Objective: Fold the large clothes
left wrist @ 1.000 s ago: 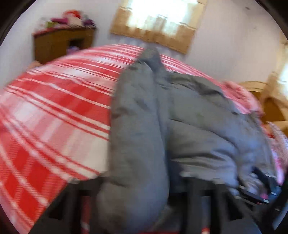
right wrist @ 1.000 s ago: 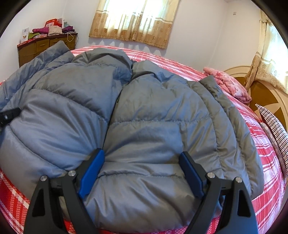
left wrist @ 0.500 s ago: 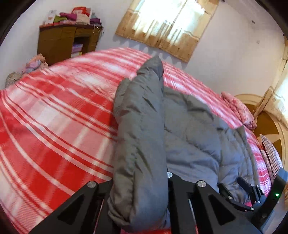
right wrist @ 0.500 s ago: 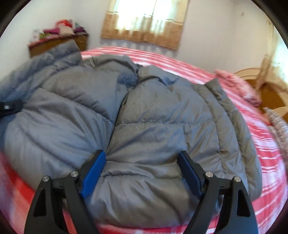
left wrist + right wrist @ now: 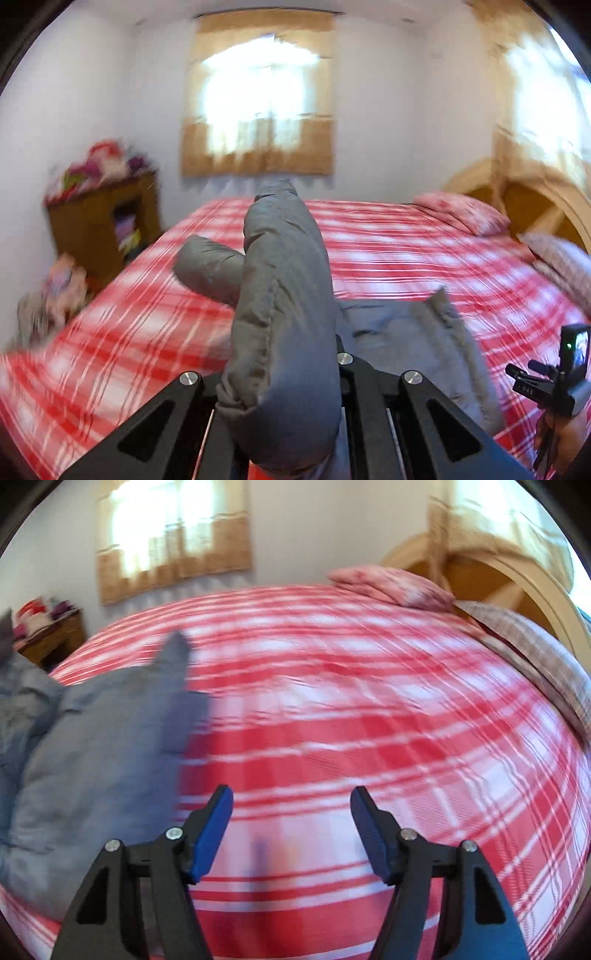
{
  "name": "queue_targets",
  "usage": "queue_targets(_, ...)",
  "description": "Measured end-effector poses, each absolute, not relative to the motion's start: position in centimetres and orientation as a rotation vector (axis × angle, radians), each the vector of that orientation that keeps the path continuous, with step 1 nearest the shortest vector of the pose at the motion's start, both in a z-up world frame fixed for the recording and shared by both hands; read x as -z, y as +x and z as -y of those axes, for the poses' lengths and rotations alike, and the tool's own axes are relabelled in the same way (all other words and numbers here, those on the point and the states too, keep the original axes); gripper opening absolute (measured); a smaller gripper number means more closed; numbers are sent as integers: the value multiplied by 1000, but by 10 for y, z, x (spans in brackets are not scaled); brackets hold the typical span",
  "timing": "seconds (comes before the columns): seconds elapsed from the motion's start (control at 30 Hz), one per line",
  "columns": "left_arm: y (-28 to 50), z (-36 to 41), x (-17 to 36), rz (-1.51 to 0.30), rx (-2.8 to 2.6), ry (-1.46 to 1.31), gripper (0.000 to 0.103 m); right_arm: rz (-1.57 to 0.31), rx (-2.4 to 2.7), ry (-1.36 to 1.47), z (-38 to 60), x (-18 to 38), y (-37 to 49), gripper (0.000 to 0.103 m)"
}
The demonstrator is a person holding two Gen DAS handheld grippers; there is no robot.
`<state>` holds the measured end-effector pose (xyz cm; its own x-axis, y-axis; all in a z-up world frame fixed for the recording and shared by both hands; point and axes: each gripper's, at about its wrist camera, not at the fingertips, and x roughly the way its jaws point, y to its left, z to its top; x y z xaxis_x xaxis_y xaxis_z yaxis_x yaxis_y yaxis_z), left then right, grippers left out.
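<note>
A grey puffer jacket lies on the red plaid bed. My left gripper is shut on a thick fold of it and holds that fold up above the bedspread; the fold hides the fingertips. The rest of the jacket lies below and to the right. In the right wrist view the jacket is at the left, apart from my right gripper. That gripper hangs over bare bedspread, its jaws closing with nothing between them. In the left wrist view the right gripper shows at the lower right, in a hand.
A pink pillow and a striped pillow lie by the wooden headboard. A wooden dresser topped with clothes stands by the far left wall, with a soft pile beside it. A curtained window is behind the bed.
My left gripper has shut on the jacket fold and risen with it. My right gripper has swung right, off the jacket to bare bedspread, and its jaws have narrowed.
</note>
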<state>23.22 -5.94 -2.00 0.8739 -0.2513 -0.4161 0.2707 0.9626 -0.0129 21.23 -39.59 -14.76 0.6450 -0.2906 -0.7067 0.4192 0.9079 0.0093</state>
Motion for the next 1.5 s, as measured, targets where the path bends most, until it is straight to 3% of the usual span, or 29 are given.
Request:
queue_targets(0.13, 217, 149, 24, -396, 370, 235, 6, -772, 472, 220, 433, 157, 189, 69)
queue_targets(0.33, 203, 264, 96, -422, 449, 531, 6, -773, 509, 282, 469, 166, 165, 68)
queue_targets(0.47, 197, 308, 137, -439, 459, 666, 7, -768, 486, 279, 472, 165, 163, 70)
queue_targets(0.63, 186, 331, 139, -404, 454, 748, 15, -762, 476, 278, 474, 171, 163, 72)
queue_targets(0.67, 182, 333, 136, -393, 452, 758, 17, -763, 475, 274, 474, 171, 163, 74)
queue_targets(0.8, 164, 339, 111, -360, 457, 785, 41, -772, 481, 250, 471, 173, 167, 78)
queue_targets(0.93, 146, 342, 82, -324, 483, 762, 46, -777, 473, 263, 473, 171, 168, 79)
queue_targets(0.97, 141, 341, 73, -304, 491, 757, 49, -776, 471, 274, 475, 170, 169, 78)
queue_targets(1.03, 130, 338, 54, -227, 493, 751, 67, -773, 472, 289, 478, 168, 170, 74)
queue_targets(1.1, 135, 326, 38, -173, 445, 729, 74, -771, 463, 296, 480, 163, 174, 69)
queue_targets(1.27, 214, 268, 27, -214, 136, 626, 75, -756, 415, 276, 473, 140, 196, 54)
queue_targets(1.5, 358, 183, 68, -456, -142, 472, 75, -728, 312, 256, 436, 89, 253, 50)
